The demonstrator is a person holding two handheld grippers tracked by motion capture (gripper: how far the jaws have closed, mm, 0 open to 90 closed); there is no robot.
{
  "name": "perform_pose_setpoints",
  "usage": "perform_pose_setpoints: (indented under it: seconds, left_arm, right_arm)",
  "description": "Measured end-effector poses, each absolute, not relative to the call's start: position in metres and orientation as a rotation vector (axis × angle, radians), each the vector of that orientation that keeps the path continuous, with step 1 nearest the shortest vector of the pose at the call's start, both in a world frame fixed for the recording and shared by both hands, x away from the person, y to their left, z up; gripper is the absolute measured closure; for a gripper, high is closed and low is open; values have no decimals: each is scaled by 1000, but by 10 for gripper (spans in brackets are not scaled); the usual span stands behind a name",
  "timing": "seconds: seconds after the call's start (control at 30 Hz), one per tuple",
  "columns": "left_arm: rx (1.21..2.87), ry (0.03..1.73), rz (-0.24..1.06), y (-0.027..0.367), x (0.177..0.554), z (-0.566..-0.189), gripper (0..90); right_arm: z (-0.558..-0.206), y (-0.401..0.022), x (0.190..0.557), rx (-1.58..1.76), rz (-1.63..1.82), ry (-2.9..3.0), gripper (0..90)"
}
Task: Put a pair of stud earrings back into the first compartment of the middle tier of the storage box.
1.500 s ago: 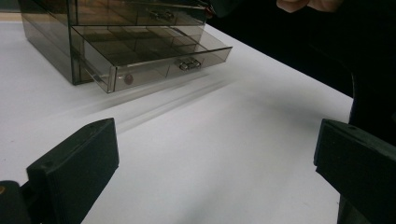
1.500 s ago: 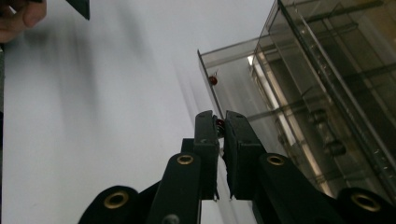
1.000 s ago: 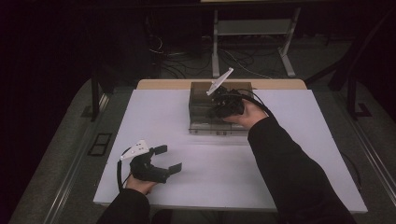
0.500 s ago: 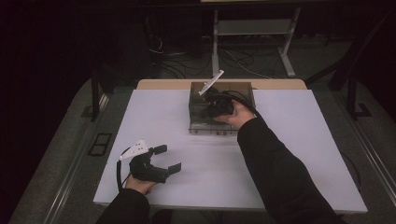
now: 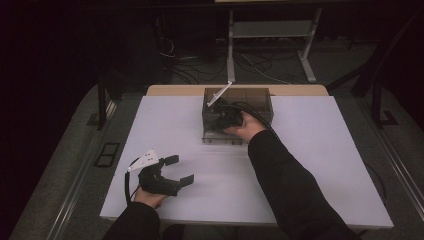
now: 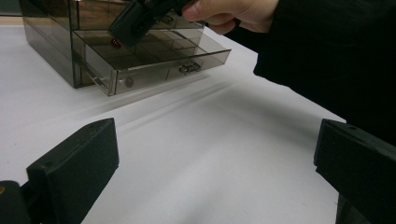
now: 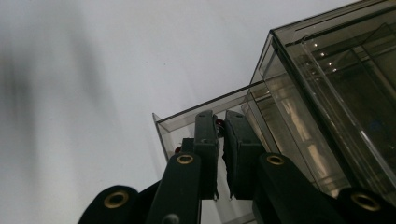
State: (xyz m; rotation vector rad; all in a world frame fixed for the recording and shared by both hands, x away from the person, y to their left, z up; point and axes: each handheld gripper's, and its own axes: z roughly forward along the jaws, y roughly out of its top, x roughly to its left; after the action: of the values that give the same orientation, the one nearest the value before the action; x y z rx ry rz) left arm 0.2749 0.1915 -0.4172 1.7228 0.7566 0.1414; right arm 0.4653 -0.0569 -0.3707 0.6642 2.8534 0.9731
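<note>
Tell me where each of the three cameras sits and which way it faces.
High view: above the near edge, facing forward and down at the table; both forearms, left tool.
Left gripper view: on the left tool, level across the table toward the open drawer; own jaws wide apart.
Right gripper view: on the right tool, pointing into the drawer; jaws shut on something small and red.
Shared: the clear drawer box.

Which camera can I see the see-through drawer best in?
The left gripper view: the pulled-out drawer shows whole from the front, with its dividers. The high view shows it small and partly under the right gripper. The right gripper view shows just one corner behind the jaws.
</note>
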Motion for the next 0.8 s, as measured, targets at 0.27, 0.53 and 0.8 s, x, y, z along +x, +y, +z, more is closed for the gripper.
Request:
perform_pose_setpoints:
  seconds: [0.27,0.53,0.8]
  left_arm:
    - [1723,754,139,192,275,-417,0]
    - [1724,754,139,191,275,-417,0]
    - [1726,758,134,190,275,-418,0]
  right_arm:
    - [-378,-54,469,701,973,2853,759]
    - [-369,-58,464,695,979,2847,683]
    - [-360,-67,454,698,978,2794,416]
